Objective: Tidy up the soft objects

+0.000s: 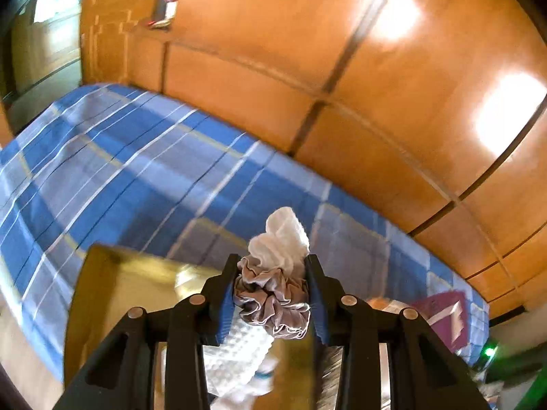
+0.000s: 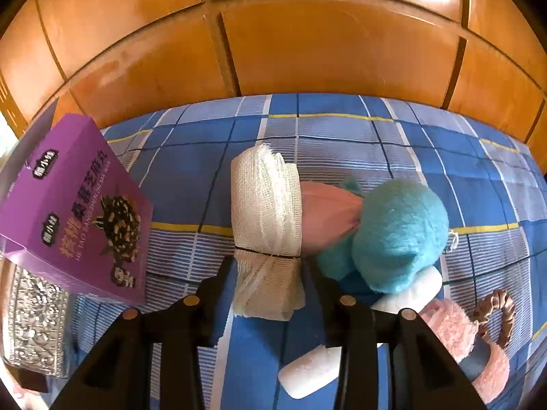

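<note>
Stretching across both views, the blue plaid bedsheet (image 2: 342, 143) backs onto glossy orange wooden panels (image 2: 307, 34). In the left wrist view a yellowish open box (image 1: 112, 273) sits below the left gripper (image 1: 271, 285), blurred, with white knobbly fabric (image 1: 236, 352) in it. A purple snack box (image 2: 75, 212) stands tilted at the left of the right wrist view, above a silver patterned item (image 2: 34, 328). Near the right gripper (image 2: 270, 275) lie a teal fuzzy ball (image 2: 400, 232), a pink cloth (image 2: 324, 215), pink fluffy fabric (image 2: 454, 331) and a brown scrunchie (image 2: 499, 314). Its spread fingers flank a white gauze roll (image 2: 266, 225), not visibly pressing it. The left gripper's blue pads (image 1: 225, 304) are clamped on a grey scrunchie (image 1: 273, 300) and white cloth (image 1: 283, 239).
</note>
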`<state>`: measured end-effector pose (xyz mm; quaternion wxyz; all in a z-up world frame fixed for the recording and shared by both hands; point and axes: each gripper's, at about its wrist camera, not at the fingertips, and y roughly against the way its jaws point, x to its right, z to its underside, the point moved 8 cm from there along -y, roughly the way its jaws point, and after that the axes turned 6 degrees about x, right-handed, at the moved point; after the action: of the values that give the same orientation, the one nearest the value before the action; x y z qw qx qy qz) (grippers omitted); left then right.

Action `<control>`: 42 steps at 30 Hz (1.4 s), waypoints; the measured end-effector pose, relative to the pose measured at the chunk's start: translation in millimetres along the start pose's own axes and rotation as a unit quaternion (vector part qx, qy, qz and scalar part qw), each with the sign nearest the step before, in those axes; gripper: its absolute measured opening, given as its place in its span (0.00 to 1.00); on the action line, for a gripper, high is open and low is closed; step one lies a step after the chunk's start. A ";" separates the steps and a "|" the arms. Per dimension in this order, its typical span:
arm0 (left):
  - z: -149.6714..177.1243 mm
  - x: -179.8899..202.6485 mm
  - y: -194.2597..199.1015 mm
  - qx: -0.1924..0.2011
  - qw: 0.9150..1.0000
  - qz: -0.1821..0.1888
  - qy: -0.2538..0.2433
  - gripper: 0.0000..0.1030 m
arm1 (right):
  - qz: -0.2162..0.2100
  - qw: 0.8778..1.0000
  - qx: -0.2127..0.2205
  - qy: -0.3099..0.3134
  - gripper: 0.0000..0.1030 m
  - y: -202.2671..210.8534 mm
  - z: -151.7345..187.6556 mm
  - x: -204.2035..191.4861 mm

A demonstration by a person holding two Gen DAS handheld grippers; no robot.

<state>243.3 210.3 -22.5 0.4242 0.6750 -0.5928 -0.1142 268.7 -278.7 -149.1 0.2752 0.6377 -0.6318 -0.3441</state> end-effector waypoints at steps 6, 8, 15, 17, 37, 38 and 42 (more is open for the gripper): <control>47.8 -49.4 -8.6 -0.036 0.999 -0.018 0.016 0.38 | 0.019 0.999 0.008 0.030 0.37 -3.3 -0.4 -5.7; 61.3 -57.8 -15.6 -0.051 0.998 -0.017 0.023 0.38 | 0.022 0.999 0.009 0.040 0.36 -3.4 -0.2 -6.8; 77.6 -91.4 -27.9 -0.047 0.995 -0.081 0.039 0.40 | 0.013 0.999 0.008 0.035 0.36 -3.5 -0.7 -4.3; 80.0 -103.6 -28.9 -0.041 0.993 -0.103 0.034 0.42 | 0.009 1.000 0.007 0.029 0.36 -4.0 -1.3 -4.0; 126.2 -91.4 26.8 0.029 0.987 -0.145 -0.065 0.74 | -0.032 0.999 0.004 -0.007 0.09 5.4 -6.1 3.5; 129.0 -88.6 28.0 0.026 0.988 -0.139 -0.065 0.74 | -0.046 0.999 -0.004 -0.007 0.09 3.5 -4.4 -1.0; 134.0 -80.7 35.0 0.027 0.991 -0.120 -0.056 0.74 | -0.060 0.998 -0.010 -0.002 0.28 2.5 -1.8 -11.8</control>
<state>108.7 226.2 -108.2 0.3548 0.7450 -0.5334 -0.1861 269.1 -267.2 -144.9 0.2596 0.6709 -0.5896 -0.3673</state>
